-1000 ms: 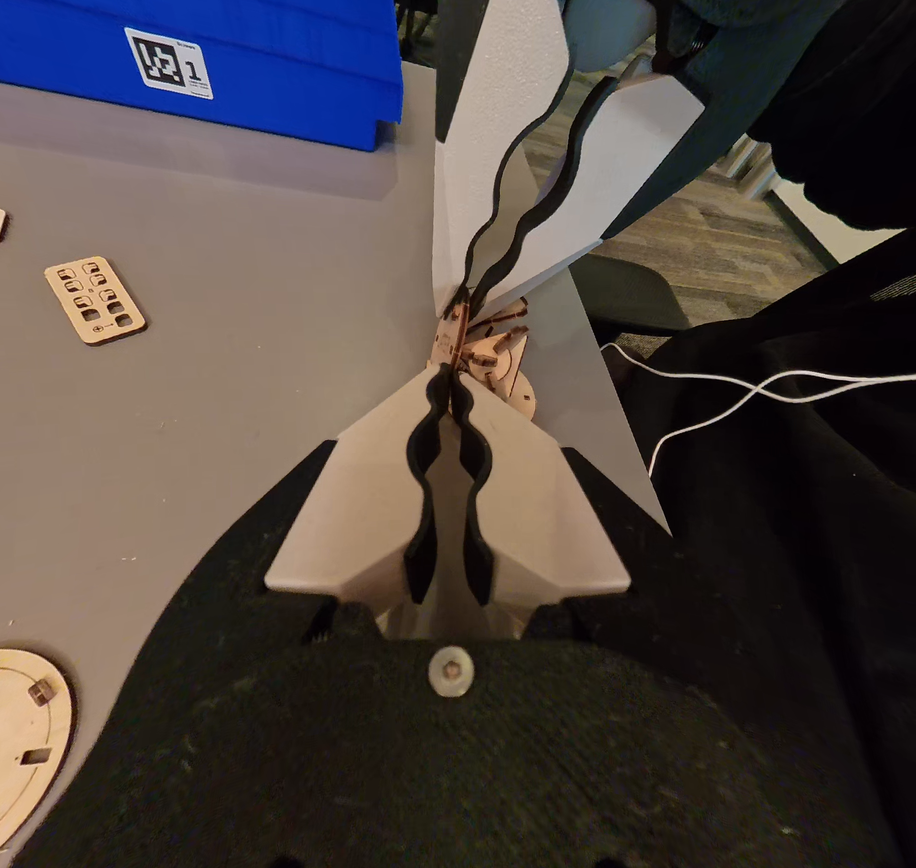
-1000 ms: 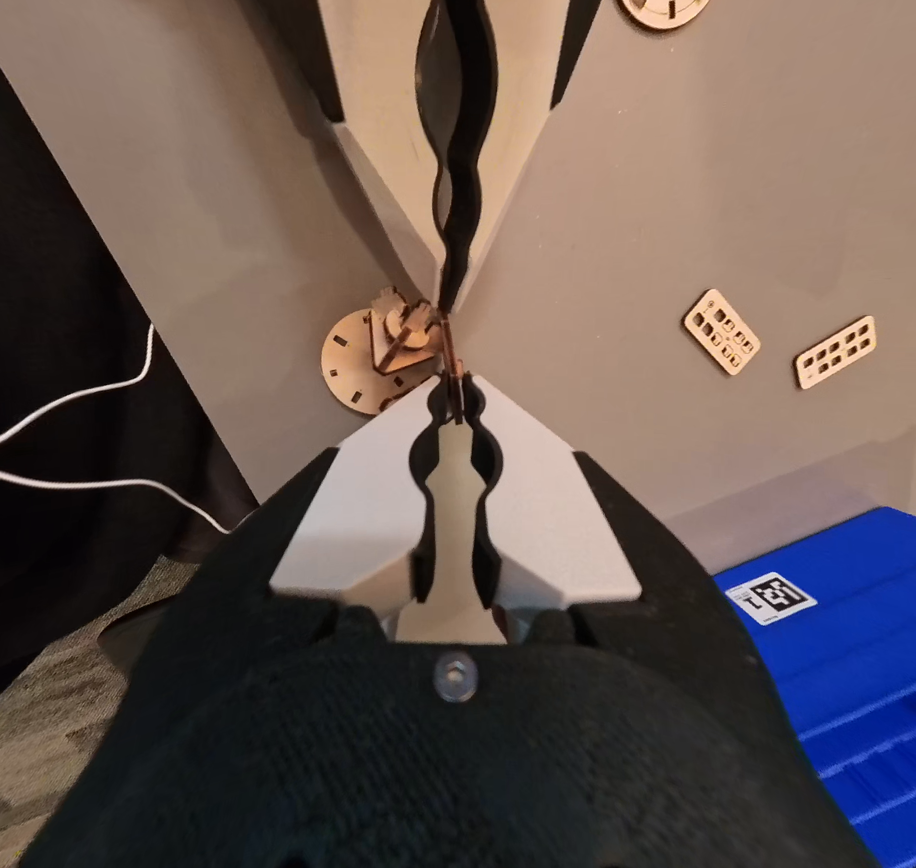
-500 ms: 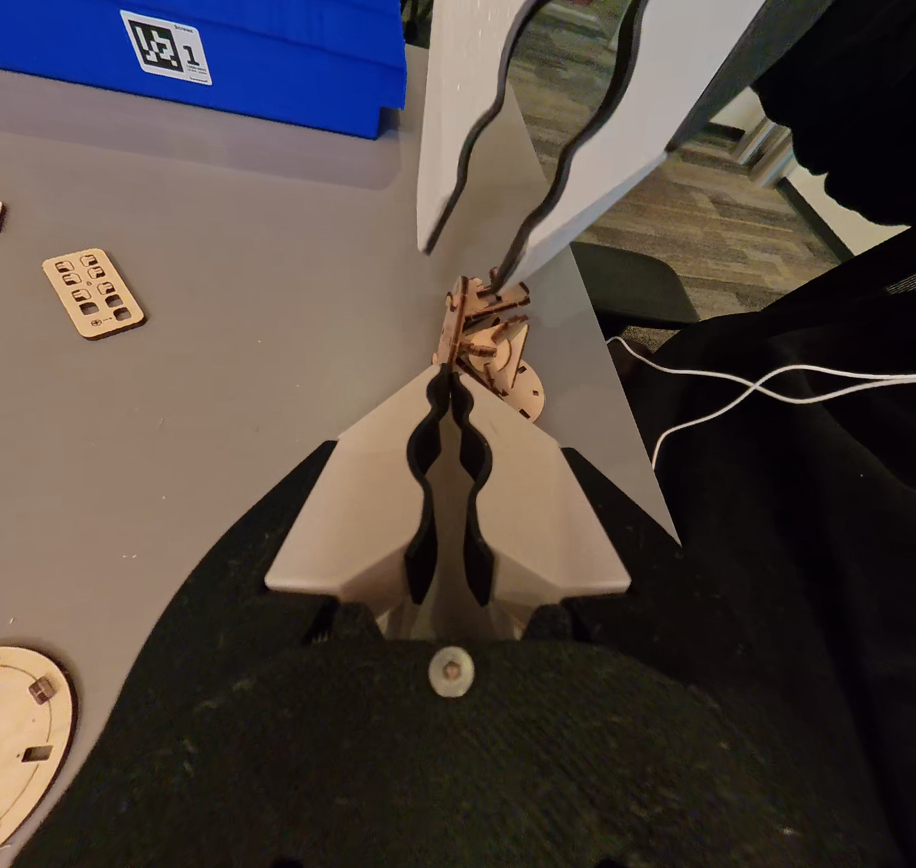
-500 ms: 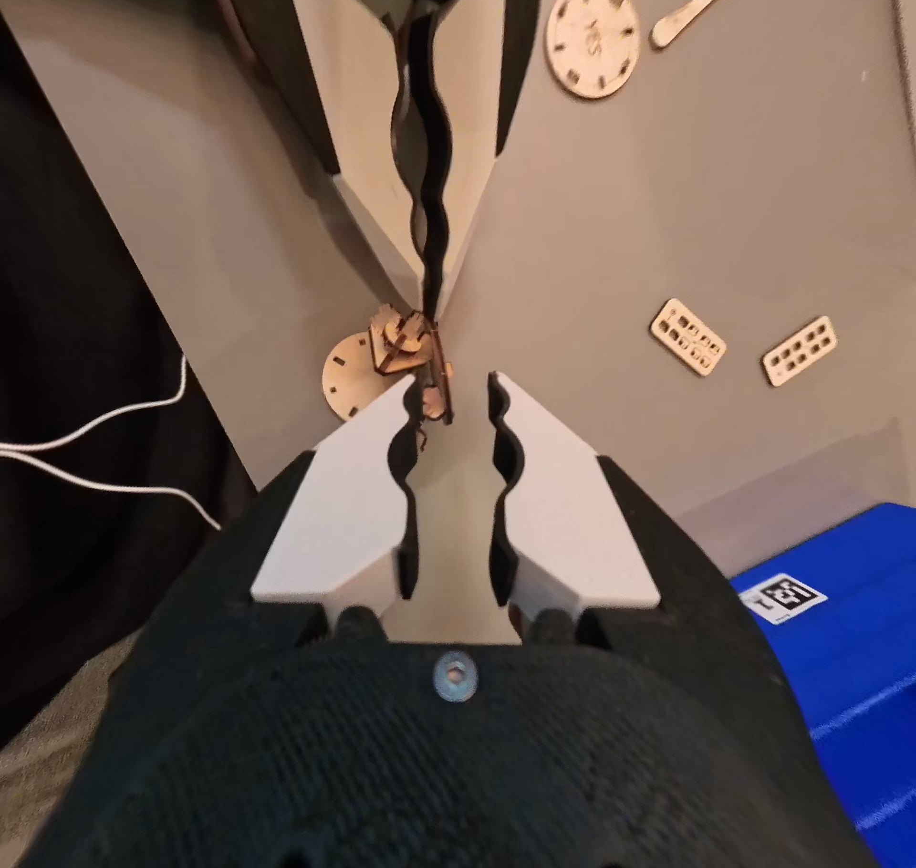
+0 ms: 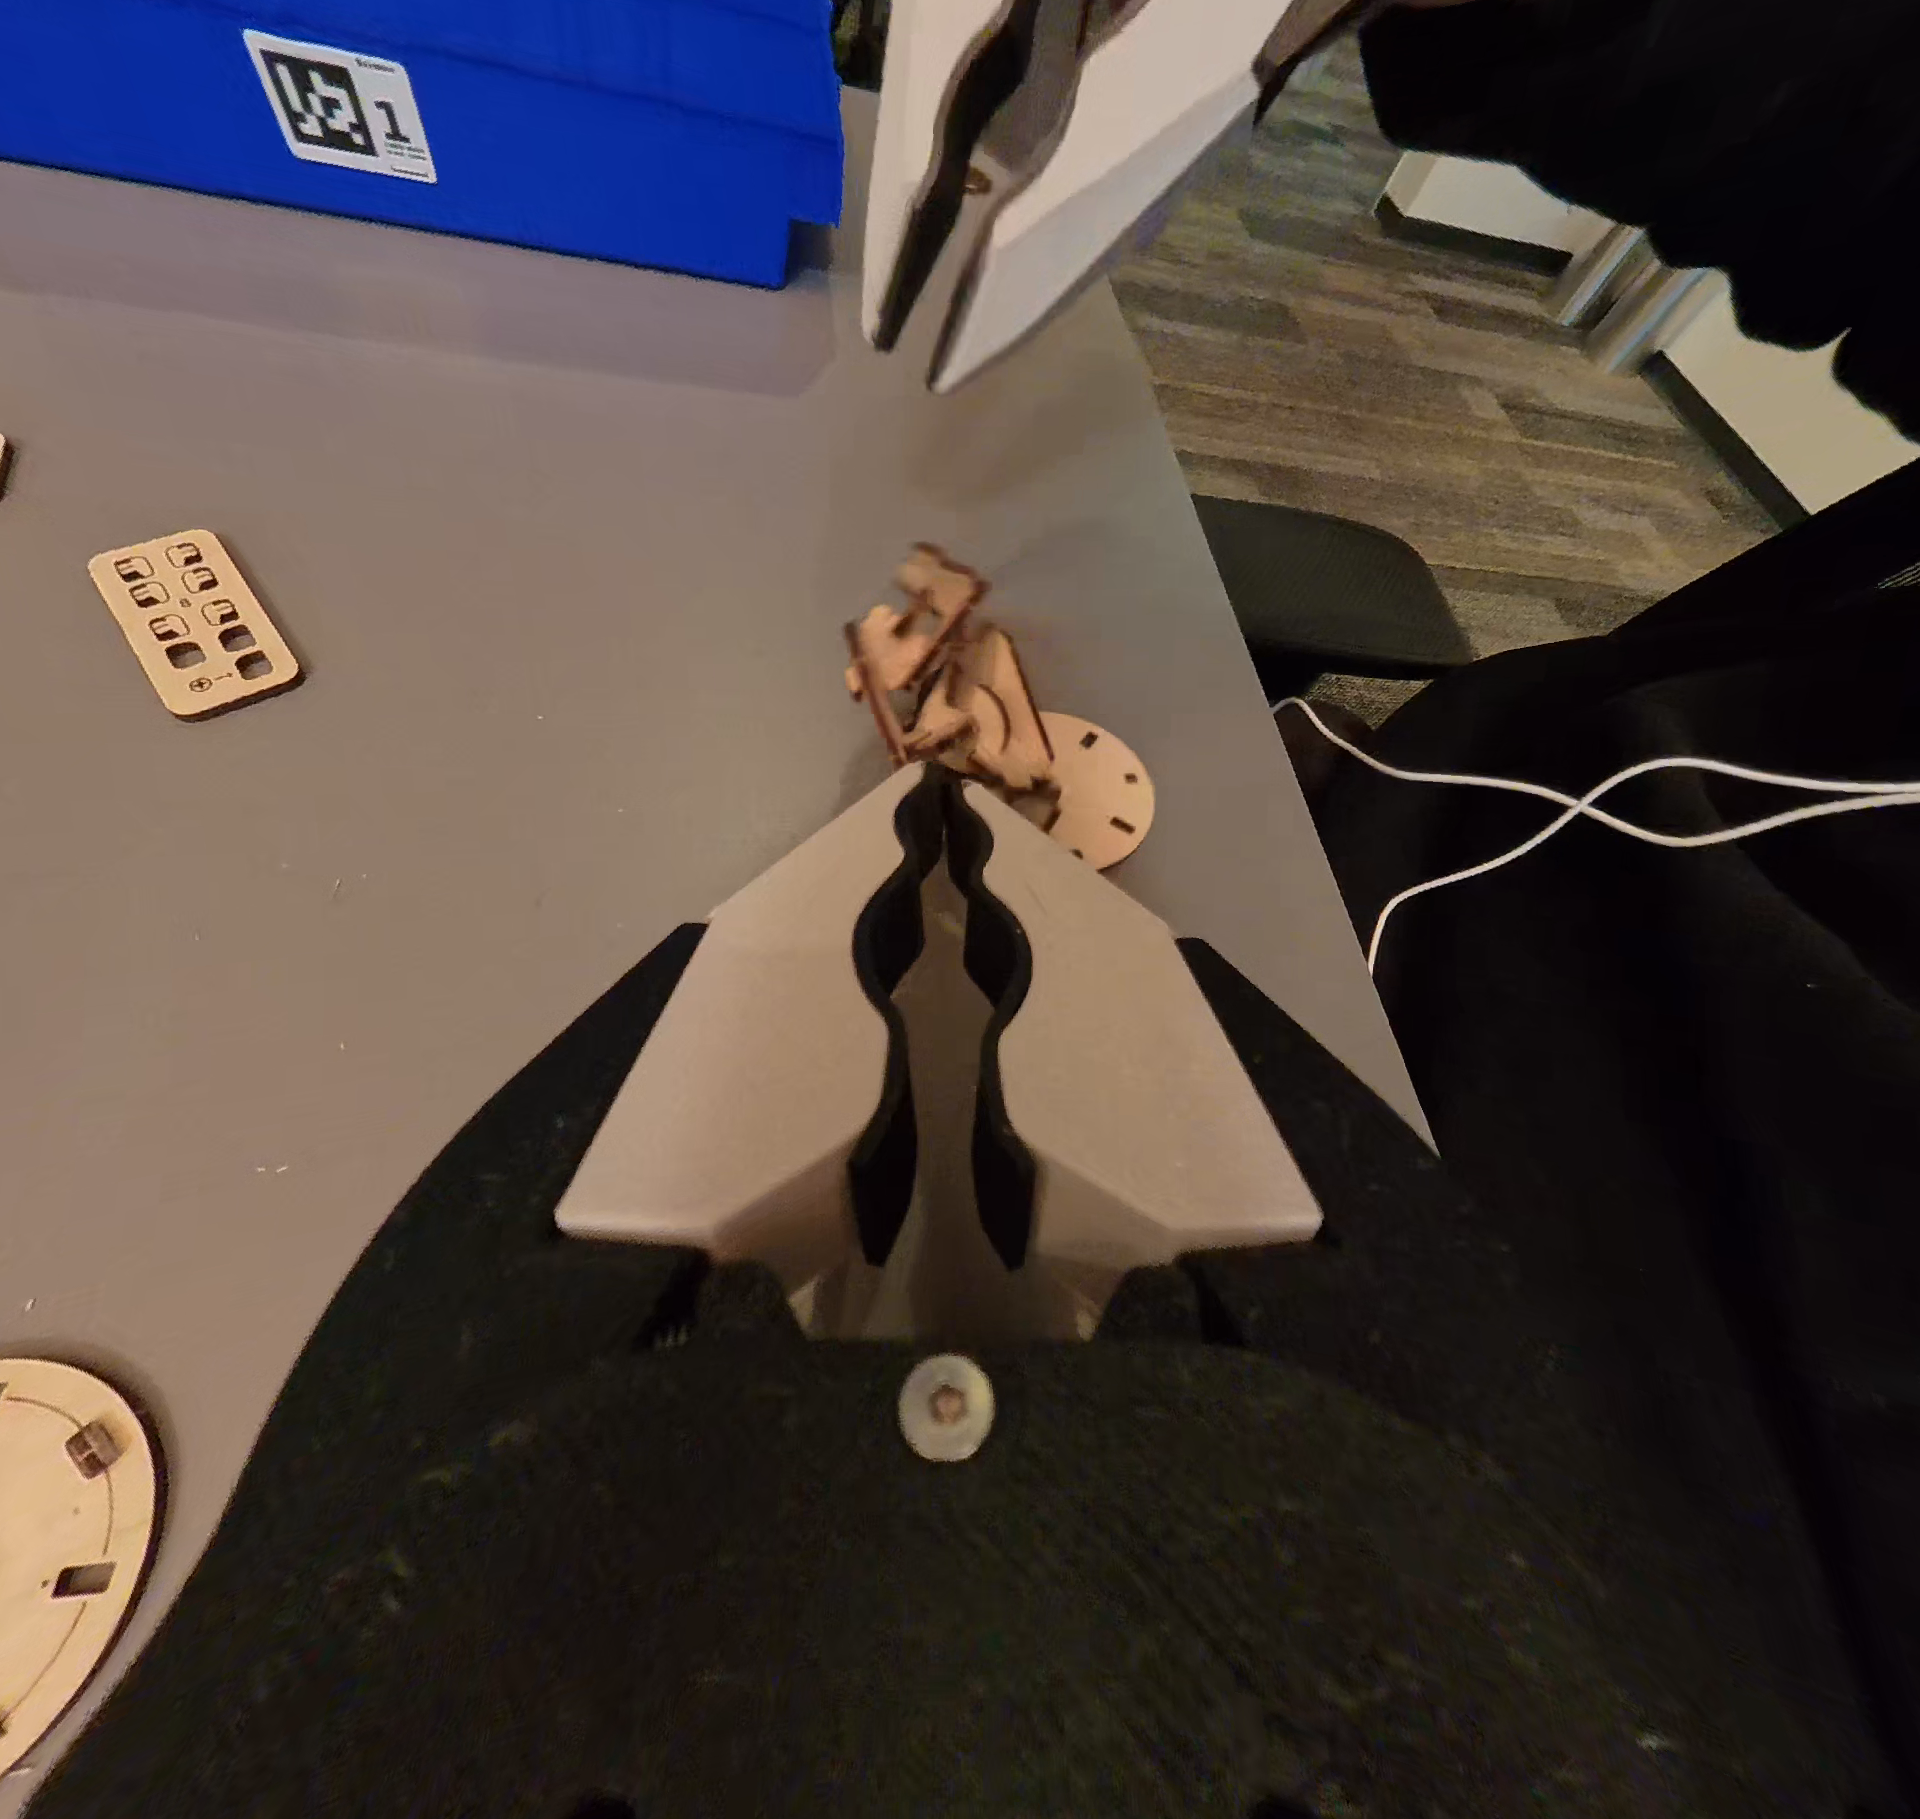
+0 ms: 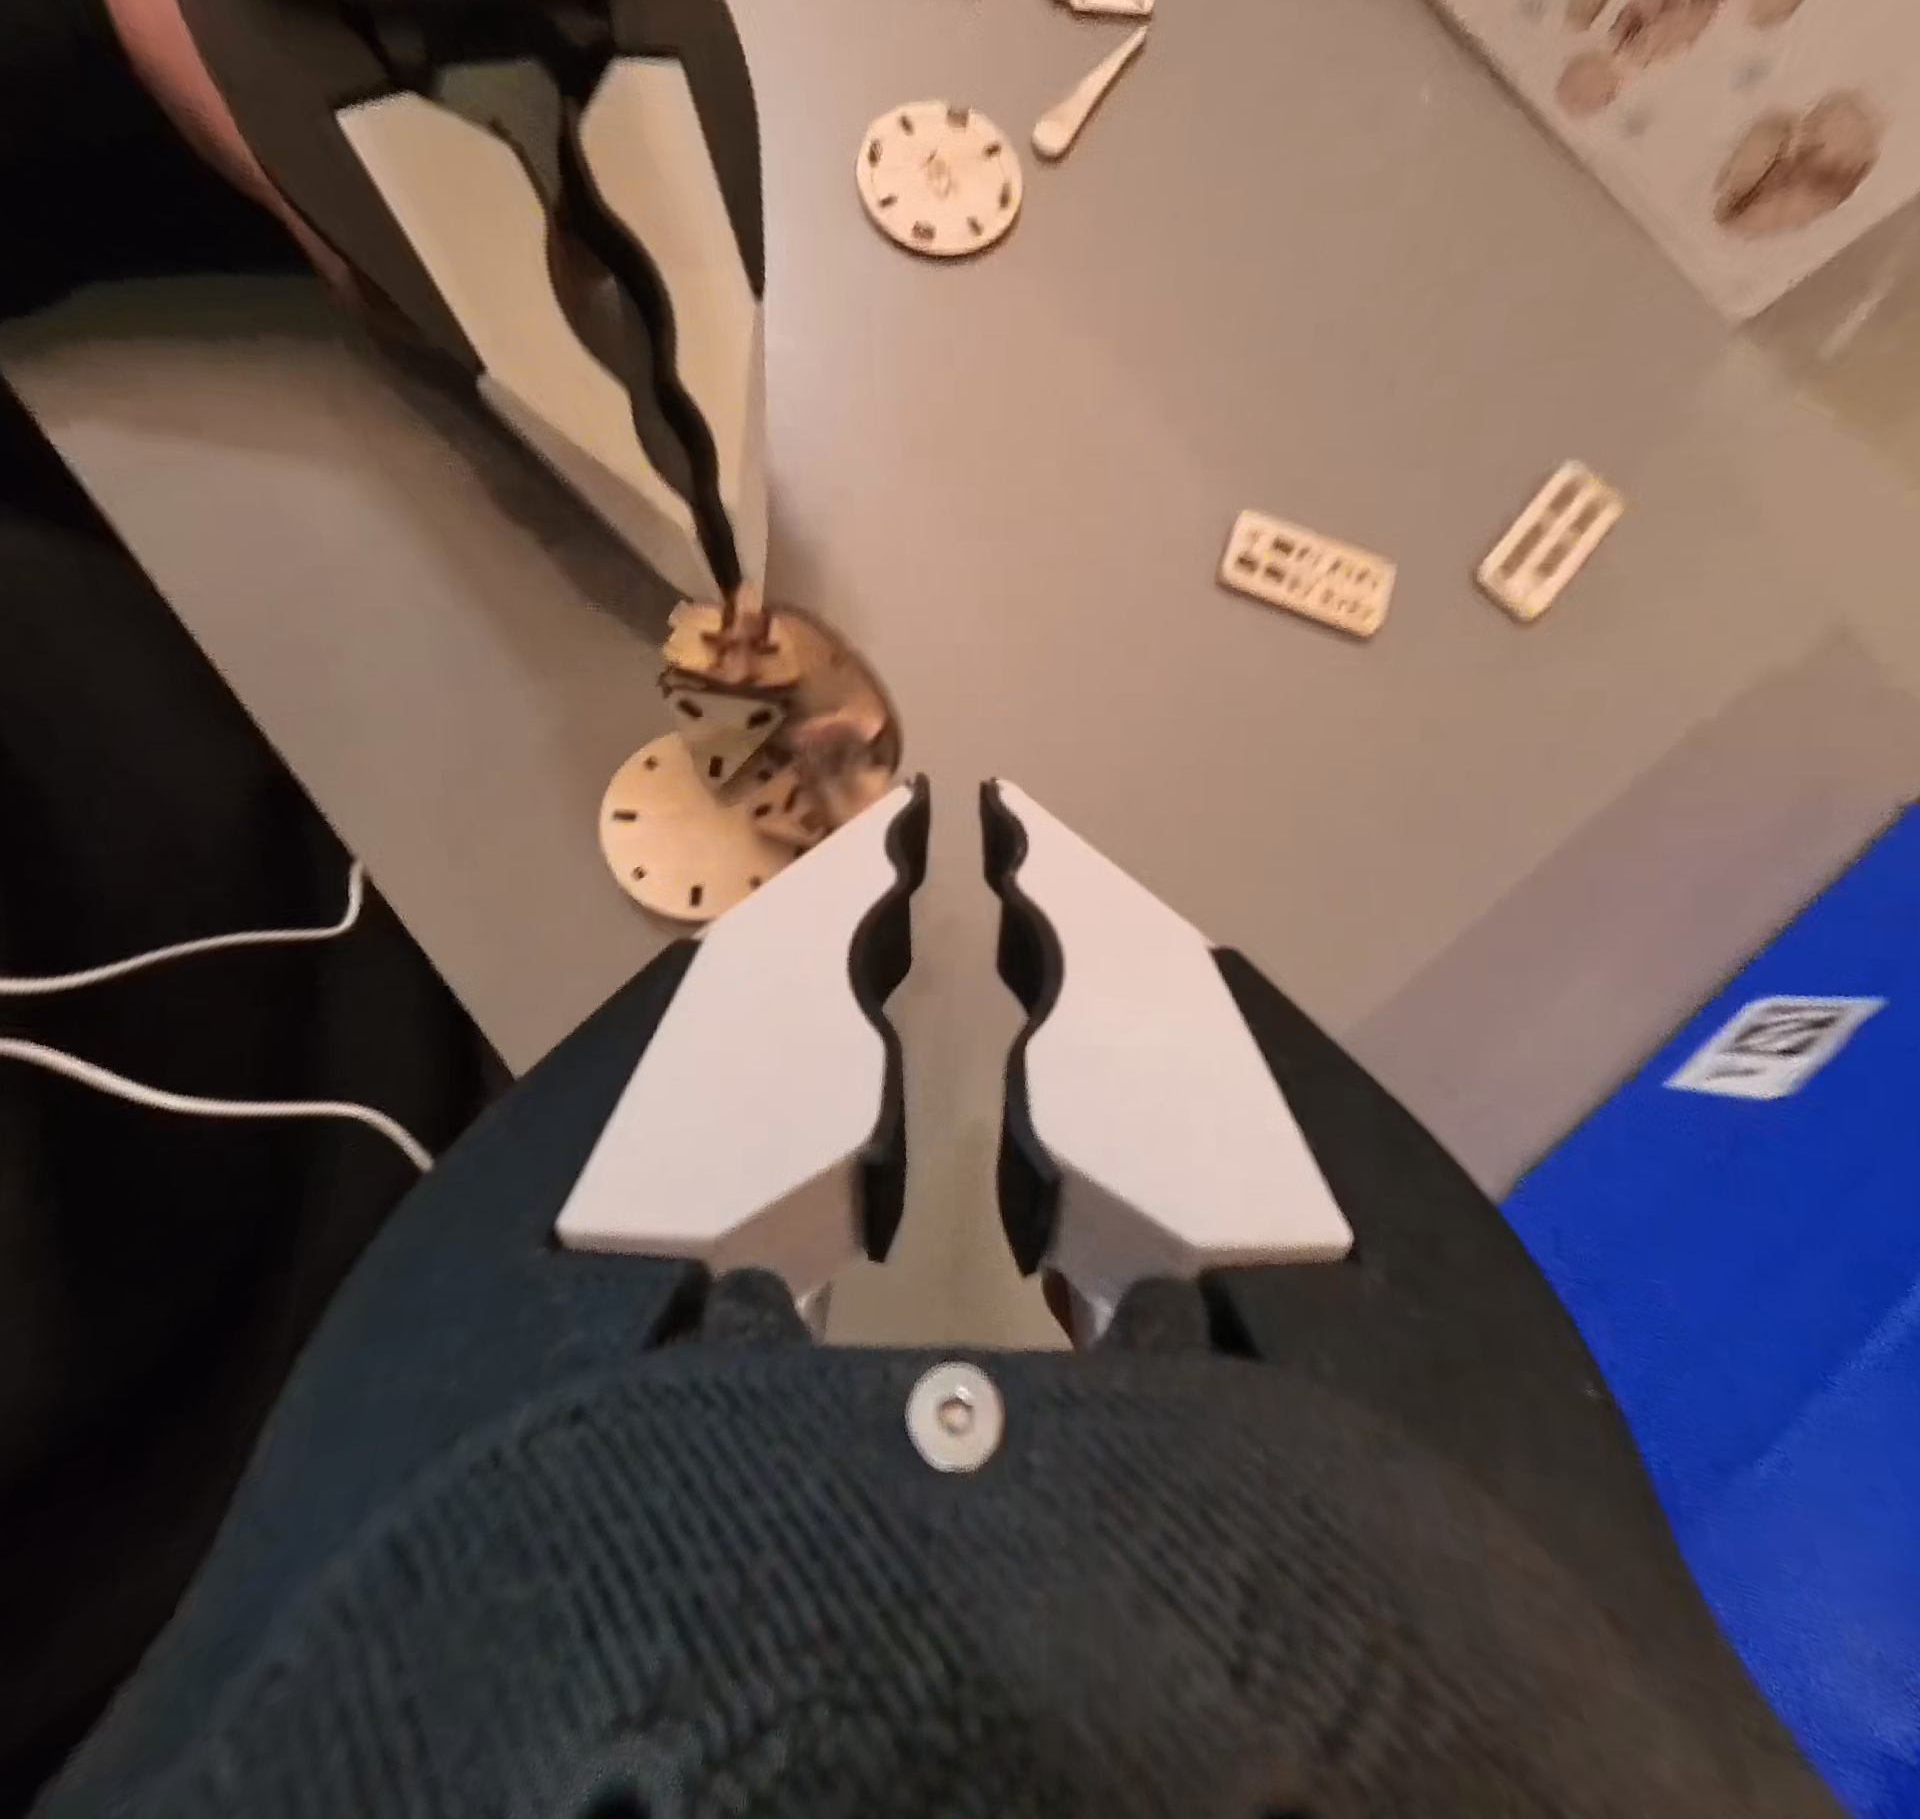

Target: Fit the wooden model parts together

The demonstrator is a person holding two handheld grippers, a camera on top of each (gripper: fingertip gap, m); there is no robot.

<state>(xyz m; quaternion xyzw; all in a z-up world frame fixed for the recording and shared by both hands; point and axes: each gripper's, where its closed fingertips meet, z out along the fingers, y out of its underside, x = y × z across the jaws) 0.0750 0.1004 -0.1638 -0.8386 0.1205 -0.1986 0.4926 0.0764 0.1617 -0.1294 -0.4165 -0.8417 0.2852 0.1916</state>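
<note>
Laser-cut pale plywood assembly [image 5: 945, 689], a cluster of slotted flat pieces rising from a round slotted base disc [image 5: 1101, 793], sits near the right-hand edge of the grey bench [image 5: 520, 938]. Whether the disc rests fully on the bench cannot be told.

Findings, left to right:
- A round plywood disc [image 5: 52, 1520], a rectangular plywood card with cut-out windows [image 5: 192, 623] and a blue plastic bin [image 5: 520, 24] lie well apart from the assembly.
- The left gripper [image 5: 930, 782] is closed, its very tips pinching a thin upright piece of the assembly.
- The right gripper [image 6: 954, 793] stands a narrow way open with nothing between its fingers, apart from the assembly.
- A white cable [image 5: 1558, 813] hangs just beyond the bench edge.

Risks, as judged:
- The hold is by fingertips on one thin edge, so the assembly may twist or slip out.
- Sideways load may spring the slotted joints.
- The bench edge is close, so a dropped piece could fall to the floor.
- The cable may snag.

Markings: the bin carries a white sticker with a black square code [image 5: 340, 104]. The card bears small engraved marks, too small to read. No brand is seen.
</note>
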